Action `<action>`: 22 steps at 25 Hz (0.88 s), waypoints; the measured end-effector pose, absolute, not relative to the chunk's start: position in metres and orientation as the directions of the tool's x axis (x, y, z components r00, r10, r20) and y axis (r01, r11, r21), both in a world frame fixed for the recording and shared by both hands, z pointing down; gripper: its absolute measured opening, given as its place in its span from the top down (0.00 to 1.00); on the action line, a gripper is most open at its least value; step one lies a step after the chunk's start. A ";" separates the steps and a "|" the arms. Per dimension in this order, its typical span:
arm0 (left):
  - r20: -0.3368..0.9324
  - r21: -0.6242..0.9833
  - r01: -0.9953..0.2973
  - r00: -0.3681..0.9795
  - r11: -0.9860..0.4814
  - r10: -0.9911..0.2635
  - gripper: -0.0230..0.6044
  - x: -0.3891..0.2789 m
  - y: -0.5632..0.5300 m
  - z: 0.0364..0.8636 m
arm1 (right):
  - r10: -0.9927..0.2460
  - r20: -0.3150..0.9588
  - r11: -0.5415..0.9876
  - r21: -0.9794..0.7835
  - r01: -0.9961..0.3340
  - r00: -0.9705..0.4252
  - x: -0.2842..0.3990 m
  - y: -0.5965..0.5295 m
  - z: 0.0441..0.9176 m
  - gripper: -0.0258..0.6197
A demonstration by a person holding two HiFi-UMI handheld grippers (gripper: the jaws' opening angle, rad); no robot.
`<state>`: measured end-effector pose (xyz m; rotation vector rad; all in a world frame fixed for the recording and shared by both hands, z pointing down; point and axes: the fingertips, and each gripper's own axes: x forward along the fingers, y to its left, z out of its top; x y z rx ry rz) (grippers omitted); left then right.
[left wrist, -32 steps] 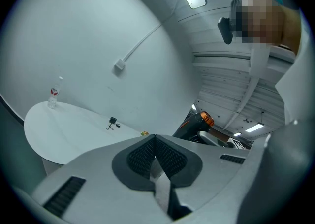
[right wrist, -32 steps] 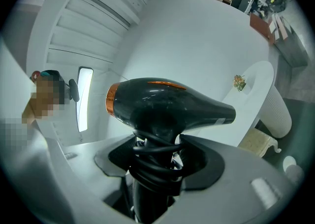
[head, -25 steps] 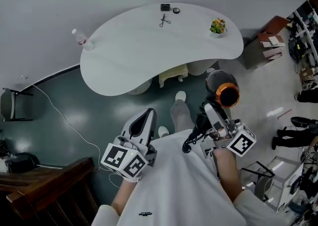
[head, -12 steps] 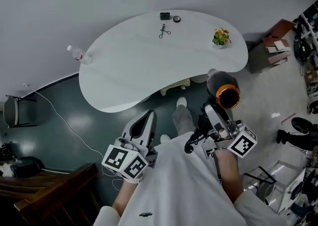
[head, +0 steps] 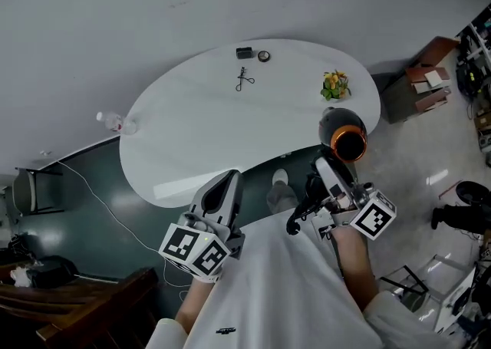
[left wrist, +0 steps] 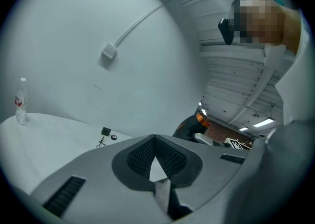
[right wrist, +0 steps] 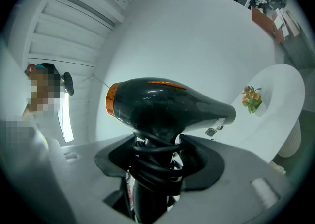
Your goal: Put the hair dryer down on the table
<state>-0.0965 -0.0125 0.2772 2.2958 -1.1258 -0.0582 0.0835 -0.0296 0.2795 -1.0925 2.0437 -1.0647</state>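
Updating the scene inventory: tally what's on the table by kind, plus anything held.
Water bottle: 1
Scissor-like tool: 1
Small black box: 1
Small round item: 1
Flower pot: 1
Hair dryer, held in right claw: 1
Total: 6

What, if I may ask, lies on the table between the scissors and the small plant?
Nothing: bare tabletop between scissors and plant, in the head view.

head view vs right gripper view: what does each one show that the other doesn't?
Head view only: the left gripper, jaws together, and a water bottle at the table's left end. Right gripper view only: the cord coiled round the handle inside the right gripper, clamped on it. Both: the hair dryer, the white table, the small plant.
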 end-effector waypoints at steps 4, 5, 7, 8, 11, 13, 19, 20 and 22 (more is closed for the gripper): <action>0.207 0.512 -0.706 0.654 -0.489 -0.728 0.95 -0.067 -0.052 0.276 | -0.852 -0.120 0.349 -0.856 -0.382 -0.509 0.106 -0.067 0.282 0.52; 0.207 0.510 -0.706 0.656 -0.491 -0.726 0.95 -0.060 -0.061 0.276 | -0.849 -0.121 0.351 -0.856 -0.379 -0.514 0.111 -0.076 0.284 0.52; 0.211 0.499 -0.713 0.652 -0.493 -0.729 0.95 -0.049 -0.077 0.275 | -0.845 -0.118 0.349 -0.860 -0.372 -0.521 0.121 -0.095 0.290 0.52; 0.213 0.494 -0.719 0.646 -0.489 -0.733 0.95 -0.045 -0.085 0.275 | -0.843 -0.117 0.348 -0.862 -0.368 -0.525 0.125 -0.103 0.294 0.52; 0.223 0.492 -0.735 0.625 -0.467 -0.748 0.95 -0.033 -0.104 0.279 | -0.832 -0.113 0.354 -0.862 -0.363 -0.542 0.134 -0.127 0.300 0.52; 0.229 0.493 -0.740 0.618 -0.458 -0.752 0.95 -0.025 -0.115 0.283 | -0.825 -0.111 0.360 -0.858 -0.365 -0.555 0.138 -0.141 0.304 0.52; 0.248 0.490 -0.753 0.604 -0.440 -0.757 0.95 -0.015 -0.137 0.286 | -0.806 -0.103 0.363 -0.864 -0.349 -0.583 0.139 -0.172 0.311 0.52; 0.250 0.488 -0.754 0.603 -0.439 -0.757 0.95 -0.014 -0.139 0.286 | -0.806 -0.100 0.362 -0.863 -0.352 -0.584 0.139 -0.176 0.312 0.52; 0.256 0.488 -0.758 0.599 -0.434 -0.759 0.95 -0.016 -0.144 0.287 | -0.808 -0.091 0.358 -0.861 -0.362 -0.583 0.138 -0.182 0.315 0.52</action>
